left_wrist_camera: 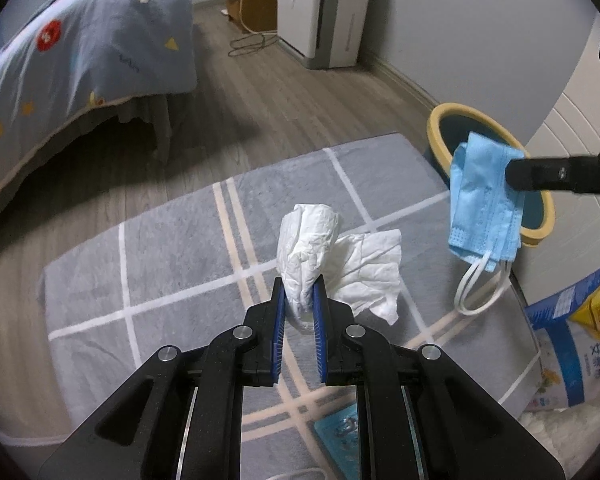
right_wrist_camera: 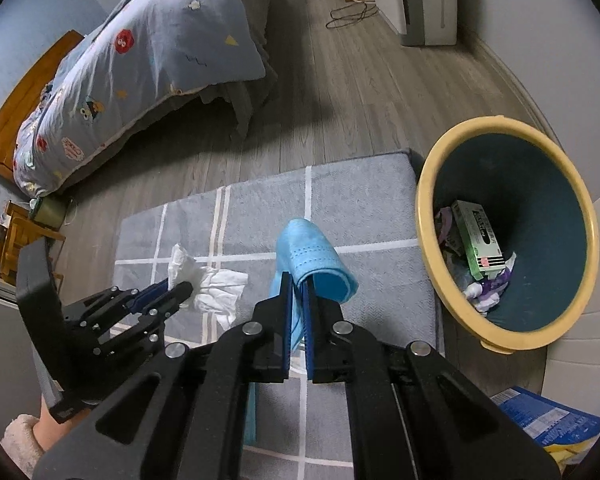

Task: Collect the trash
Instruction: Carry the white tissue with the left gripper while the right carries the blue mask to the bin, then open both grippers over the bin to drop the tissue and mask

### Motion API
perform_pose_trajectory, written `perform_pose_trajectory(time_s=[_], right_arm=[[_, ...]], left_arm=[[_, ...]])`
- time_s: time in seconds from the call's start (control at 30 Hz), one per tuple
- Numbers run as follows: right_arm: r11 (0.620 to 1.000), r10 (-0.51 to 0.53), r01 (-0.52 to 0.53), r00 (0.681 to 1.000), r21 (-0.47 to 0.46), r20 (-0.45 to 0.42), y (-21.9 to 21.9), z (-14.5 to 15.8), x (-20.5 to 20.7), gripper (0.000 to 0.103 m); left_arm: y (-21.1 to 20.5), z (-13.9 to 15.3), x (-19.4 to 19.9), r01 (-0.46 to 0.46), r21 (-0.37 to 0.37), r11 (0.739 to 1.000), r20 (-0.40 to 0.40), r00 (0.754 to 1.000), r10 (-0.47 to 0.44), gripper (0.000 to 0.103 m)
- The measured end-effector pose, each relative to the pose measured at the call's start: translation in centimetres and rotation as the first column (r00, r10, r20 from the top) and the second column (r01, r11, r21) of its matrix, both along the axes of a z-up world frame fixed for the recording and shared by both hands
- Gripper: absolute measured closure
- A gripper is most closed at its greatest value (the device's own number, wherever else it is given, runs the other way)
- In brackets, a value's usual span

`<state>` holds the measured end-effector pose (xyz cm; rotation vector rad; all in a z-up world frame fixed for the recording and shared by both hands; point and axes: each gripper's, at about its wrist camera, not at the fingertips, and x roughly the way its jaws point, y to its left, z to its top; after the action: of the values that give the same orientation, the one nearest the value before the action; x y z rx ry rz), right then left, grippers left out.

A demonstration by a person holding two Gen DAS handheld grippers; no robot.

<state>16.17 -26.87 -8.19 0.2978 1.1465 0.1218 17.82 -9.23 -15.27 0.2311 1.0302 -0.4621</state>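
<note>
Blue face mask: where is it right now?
The blue face mask is clamped in the right gripper, hanging above the grey rug, left of the yellow-rimmed bin.

A crumpled white tissue (left_wrist_camera: 320,248) hangs above the grey checked rug (left_wrist_camera: 172,248). A folded blue face mask (left_wrist_camera: 484,204) (white ear loops dangling) hangs near the yellow-rimmed bin (right_wrist_camera: 424,216), which holds a green box (right_wrist_camera: 478,238).

Left gripper (left_wrist_camera: 299,285) clamps a crumpled white tissue (left_wrist_camera: 332,256) above the grey rug (left_wrist_camera: 172,240); right gripper (left_wrist_camera: 514,176) pinches a blue face mask (left_wrist_camera: 480,200) before the yellow-rimmed bin (left_wrist_camera: 440,128).
</note>
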Motion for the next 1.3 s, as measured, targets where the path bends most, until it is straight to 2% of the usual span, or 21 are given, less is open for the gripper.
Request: perform_pose_trajectory(time_s=[0.3,0.4,0.63,0.8,1.03,1.13,1.17,1.2,1.23,1.3], right_arm=[[0.998,-0.049,0.047,0.997,0.053,0.051,-3.1,1.5,-0.5,0.098],[0.997,-0.058,0.055,0.997,0.058,0.052,-4.0,1.4,-0.5,0.098],[0.992,-0.123,0.121,0.989,0.032,0.078,-8.2,1.7,-0.7,0.098],[0.967,-0.25,0.246,0.967,0.059,0.059,-13.8,0.7,-1.0,0.098],[0.914,-0.397,0.393,0.917,0.098,0.025,-19.6,-1.0,-2.1,0.098],[0.886,-0.453,0.449,0.891,0.116,0.017,-21.5,-1.5,-2.7,0.098],[0.88,-0.463,0.458,0.886,0.123,0.013,-21.8,-1.6,-2.8,0.097],[0.875,-0.471,0.466,0.882,0.132,0.006,-22.0,-1.8,-2.9,0.096],[0.872,-0.475,0.471,0.88,0.135,-0.002,-22.2,-2.0,-2.9,0.095],[0.875,-0.469,0.466,0.883,0.134,-0.004,-22.2,-2.1,-3.0,0.075]], left_arm=[[-3.0,3.1,-1.7,0.047,-0.009,0.999,0.042,0.998,-0.046,0.089],[-4.6,3.8,-2.2,0.077,0.023,0.997,0.076,0.994,-0.078,0.089],[-8.0,4.7,-1.8,0.11,0.011,0.994,0.065,0.992,-0.111,0.089],[-12.3,5.5,-1.1,0.185,-0.002,0.983,0.075,0.98,-0.184,0.089],[-18.7,3.7,1.1,0.238,-0.094,0.967,0.007,0.971,-0.239,0.086],[-21.2,3.0,1.7,0.254,-0.093,0.963,0.011,0.967,-0.254,0.071],[-21.7,2.8,1.8,0.251,-0.097,0.963,0.009,0.968,-0.252,0.057],[-22.2,2.5,2.1,0.246,-0.102,0.964,0.001,0.969,-0.247,0.048],[-22.4,2.4,2.3,0.246,-0.103,0.964,-0.004,0.969,-0.248,0.046],[-22.6,2.4,2.2,0.246,-0.094,0.965,0.004,0.969,-0.247,0.041]])
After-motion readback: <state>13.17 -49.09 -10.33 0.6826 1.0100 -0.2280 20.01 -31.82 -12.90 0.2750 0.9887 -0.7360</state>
